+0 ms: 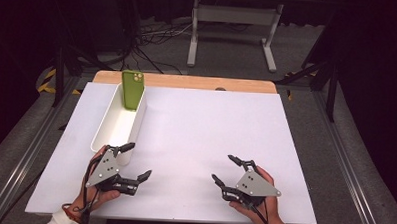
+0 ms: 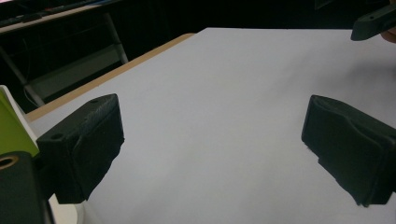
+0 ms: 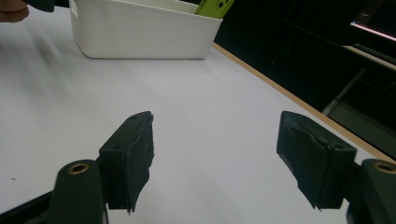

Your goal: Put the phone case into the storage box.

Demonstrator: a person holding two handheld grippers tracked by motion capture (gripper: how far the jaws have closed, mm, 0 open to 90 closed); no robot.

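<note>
A green phone (image 1: 132,88) stands tilted against the far end of a long white bin (image 1: 115,131) on the left of the white table top (image 1: 211,127). My left gripper (image 1: 139,160) rests just beyond the bin's near end, open, with nothing between its jaws. The left gripper view shows my left gripper (image 2: 212,149) over bare white surface, with the phone's green edge (image 2: 11,130) at far left. My right gripper (image 1: 223,167) lies near the front right, also open and holding nothing. From the right gripper (image 3: 215,158) the bin (image 3: 140,32) and phone (image 3: 215,7) lie ahead.
A wooden strip (image 1: 187,81) borders the table's far edge. Beyond it on the floor are a white metal stand (image 1: 235,18) and loose cables (image 1: 154,38). Metal rails (image 1: 354,182) run along both sides. The other gripper's jaw tip (image 2: 373,21) pokes in at upper right.
</note>
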